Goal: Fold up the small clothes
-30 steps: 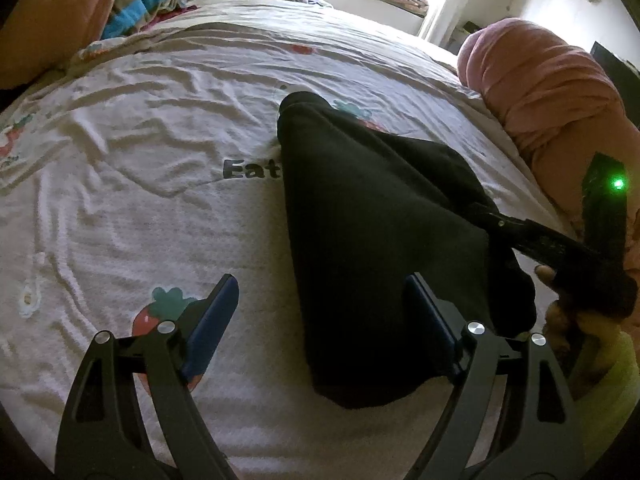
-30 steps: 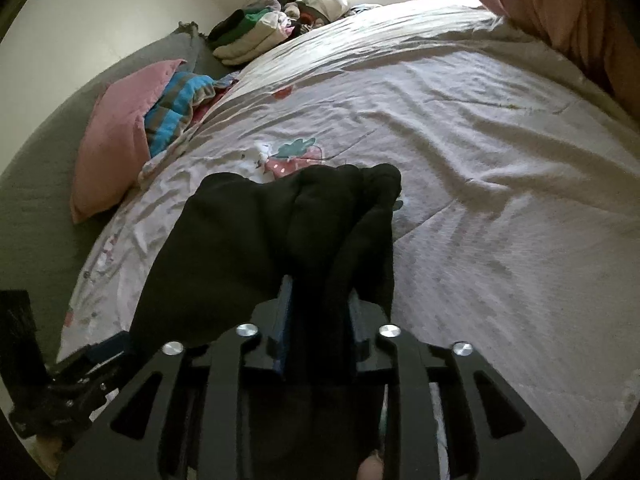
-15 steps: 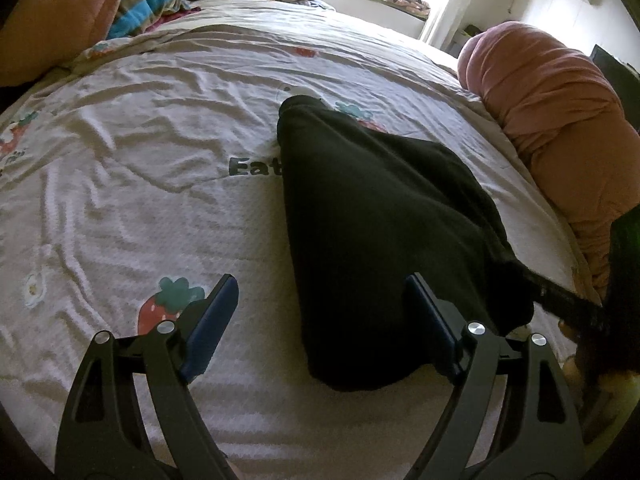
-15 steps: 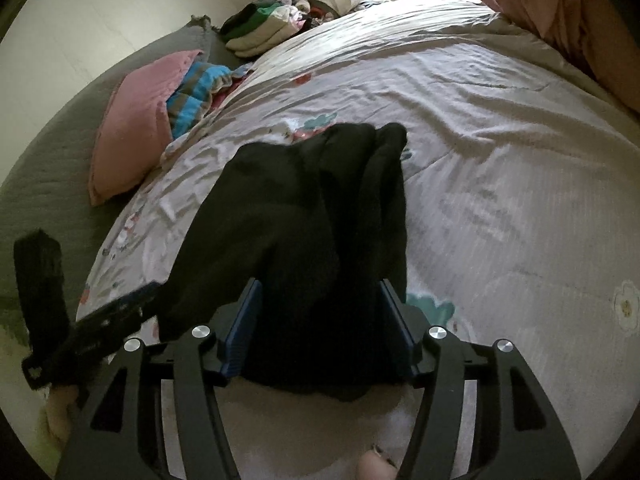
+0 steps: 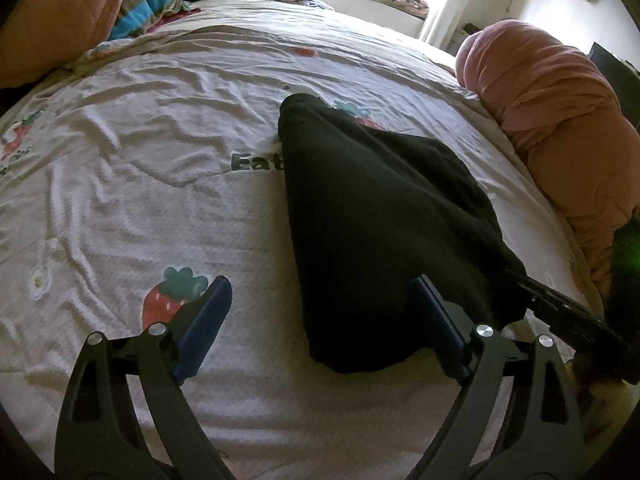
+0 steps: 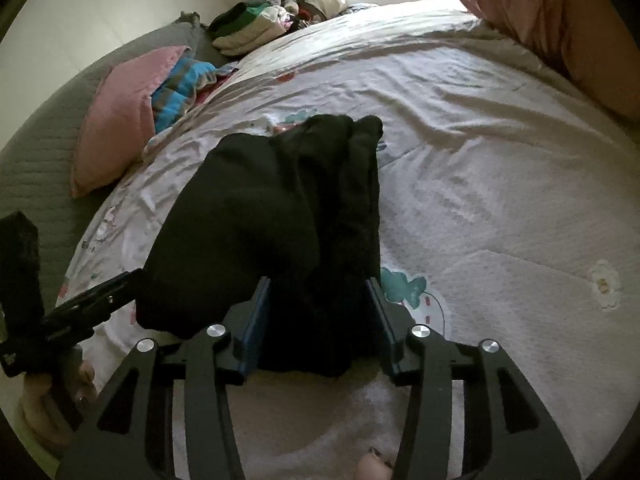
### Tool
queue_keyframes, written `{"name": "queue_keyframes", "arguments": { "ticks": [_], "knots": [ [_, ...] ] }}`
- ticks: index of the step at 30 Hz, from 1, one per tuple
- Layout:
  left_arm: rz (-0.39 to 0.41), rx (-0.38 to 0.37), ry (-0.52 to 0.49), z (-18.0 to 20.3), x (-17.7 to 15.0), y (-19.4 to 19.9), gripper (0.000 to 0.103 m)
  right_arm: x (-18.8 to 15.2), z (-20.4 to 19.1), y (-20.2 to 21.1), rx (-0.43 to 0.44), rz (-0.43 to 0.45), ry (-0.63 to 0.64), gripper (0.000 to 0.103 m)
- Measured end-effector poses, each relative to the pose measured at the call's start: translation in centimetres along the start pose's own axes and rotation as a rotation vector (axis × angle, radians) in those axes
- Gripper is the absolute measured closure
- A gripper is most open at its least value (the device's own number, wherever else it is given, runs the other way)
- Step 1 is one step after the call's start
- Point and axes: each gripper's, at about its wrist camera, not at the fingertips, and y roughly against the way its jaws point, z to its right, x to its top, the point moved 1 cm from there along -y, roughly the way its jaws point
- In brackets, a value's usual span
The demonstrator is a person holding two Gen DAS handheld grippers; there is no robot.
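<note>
A small black garment [image 5: 372, 216] lies folded lengthwise on the white strawberry-print bedsheet [image 5: 132, 184]. My left gripper [image 5: 324, 308] is open, its right finger beside the garment's near end, its left finger over bare sheet. My right gripper [image 6: 318, 300] is open, its two fingers standing either side of the garment's [image 6: 280, 208] near edge without pinching it. The right gripper also shows at the right edge of the left wrist view [image 5: 560, 312], and the left gripper at the left edge of the right wrist view [image 6: 80, 308].
A rolled pink blanket [image 5: 552, 120] lies along the right side of the bed. A pink pillow [image 6: 120, 116], a blue striped cloth [image 6: 180, 88] and a stack of folded clothes [image 6: 248, 28] sit at the head of the bed.
My right gripper opened and let go of the black garment, which now lies on the sheet. It drew back slightly. My left gripper stayed open and barely moved.
</note>
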Motion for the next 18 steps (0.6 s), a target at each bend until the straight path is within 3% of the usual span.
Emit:
{"name": "queue_keyframes", "arguments": {
  "ticks": [2,4,6,12,14,18],
  "knots": [
    [-0.002,0.002,0.0,0.0,0.0,0.0,0.015,-0.2,-0.1,0.8,-0.029,0.028,0.016,0.032],
    [-0.003,0.001,0.001,0.0,-0.1,0.1,0.014,-0.4,-0.3,1.5,-0.042,0.051,0.028,0.03],
    [-0.004,0.0,0.003,0.1,-0.2,0.2,0.011,-0.6,-0.4,2.3,-0.056,0.072,0.038,0.019],
    [-0.006,0.008,0.0,0.3,-0.5,0.5,0.01,-0.8,-0.7,3.6,-0.089,0.109,0.069,0.013],
    [-0.005,0.006,-0.003,0.4,-0.5,0.8,0.01,-0.8,-0.8,4.2,-0.096,0.126,0.074,0.004],
    [0.009,0.012,-0.005,0.3,-0.5,1.5,0.01,-0.9,-0.9,5.1,-0.106,0.152,0.081,0.005]
  ]
}}
